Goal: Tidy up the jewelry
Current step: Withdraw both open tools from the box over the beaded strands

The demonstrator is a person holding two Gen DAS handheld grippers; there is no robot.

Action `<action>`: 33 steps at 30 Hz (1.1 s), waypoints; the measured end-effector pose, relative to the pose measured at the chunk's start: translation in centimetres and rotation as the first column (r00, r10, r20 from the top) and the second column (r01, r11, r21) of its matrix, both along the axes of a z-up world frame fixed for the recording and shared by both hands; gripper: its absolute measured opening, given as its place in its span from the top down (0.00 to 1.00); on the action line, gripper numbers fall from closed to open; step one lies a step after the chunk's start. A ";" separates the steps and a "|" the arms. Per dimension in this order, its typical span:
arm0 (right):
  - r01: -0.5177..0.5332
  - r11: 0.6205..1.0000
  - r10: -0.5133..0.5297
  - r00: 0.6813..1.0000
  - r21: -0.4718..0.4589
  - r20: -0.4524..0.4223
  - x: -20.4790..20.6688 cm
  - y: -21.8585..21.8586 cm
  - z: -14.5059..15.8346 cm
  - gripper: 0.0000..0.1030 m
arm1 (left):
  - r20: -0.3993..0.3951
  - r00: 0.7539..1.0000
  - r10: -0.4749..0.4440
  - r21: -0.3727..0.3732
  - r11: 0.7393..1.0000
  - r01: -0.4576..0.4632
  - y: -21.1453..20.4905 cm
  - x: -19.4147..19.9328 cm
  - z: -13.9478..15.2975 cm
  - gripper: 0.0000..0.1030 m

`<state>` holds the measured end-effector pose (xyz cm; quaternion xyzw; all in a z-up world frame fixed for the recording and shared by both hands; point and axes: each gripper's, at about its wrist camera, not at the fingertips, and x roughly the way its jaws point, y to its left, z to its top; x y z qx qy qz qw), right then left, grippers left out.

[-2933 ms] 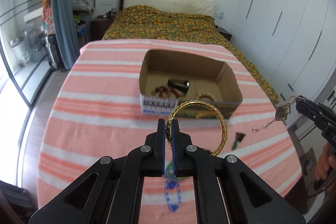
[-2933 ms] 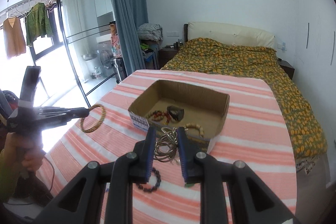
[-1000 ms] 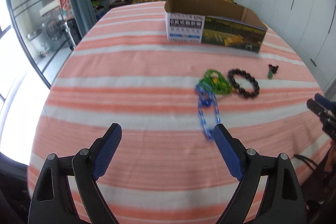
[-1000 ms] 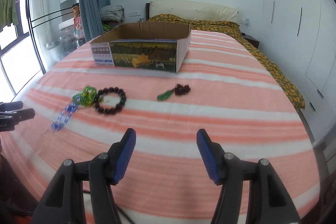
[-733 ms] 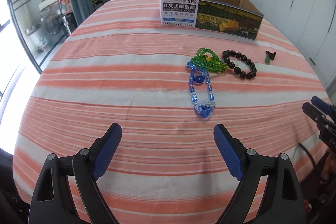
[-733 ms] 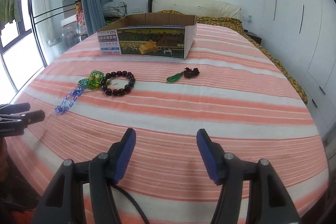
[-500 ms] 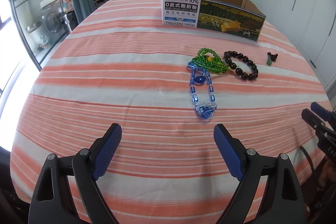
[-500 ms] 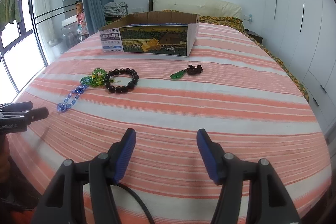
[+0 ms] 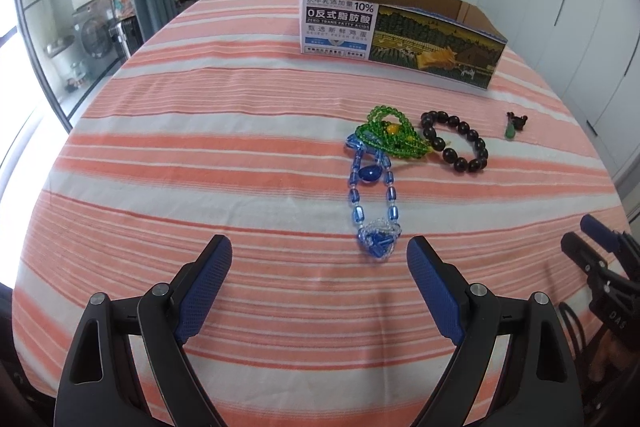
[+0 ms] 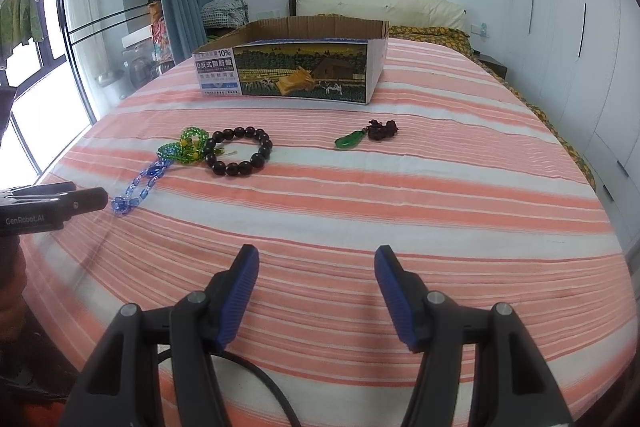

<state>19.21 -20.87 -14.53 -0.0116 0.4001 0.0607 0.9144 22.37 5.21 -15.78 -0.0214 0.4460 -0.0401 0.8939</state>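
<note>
Left gripper (image 9: 319, 255): wide open, empty, just short of blue bead necklace (image 9: 373, 205).
Right gripper (image 10: 316, 263): wide open, empty.

Orange-and-white striped tablecloth (image 9: 200, 131), blue beads (image 9: 374, 195)

You have four pieces of jewelry lying loose on the striped desk (image 9: 200, 147): one blue bead string (image 9: 372, 195), one green bead string (image 9: 390, 137) (it touches the blue one), one dark bead bracelet (image 9: 456, 141) and one green pendant (image 9: 514, 125). There is one cardboard box (image 9: 400, 31). You hold two grippers, the left gripper (image 9: 319, 267) and the right gripper (image 10: 316, 281).
</note>
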 end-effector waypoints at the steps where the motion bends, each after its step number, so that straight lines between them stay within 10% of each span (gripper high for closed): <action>1: 0.001 1.000 -0.001 1.000 0.001 0.000 0.0 0.0 0.0 0.40 | -0.001 1.000 -0.001 0.000 1.000 0.001 0.0 0.2 0.0 0.12; 33: -0.021 0.999 0.021 1.000 0.033 -0.010 2.9 0.1 0.4 0.40 | -0.027 1.000 -0.015 0.030 0.999 0.016 -1.7 2.6 -0.5 0.12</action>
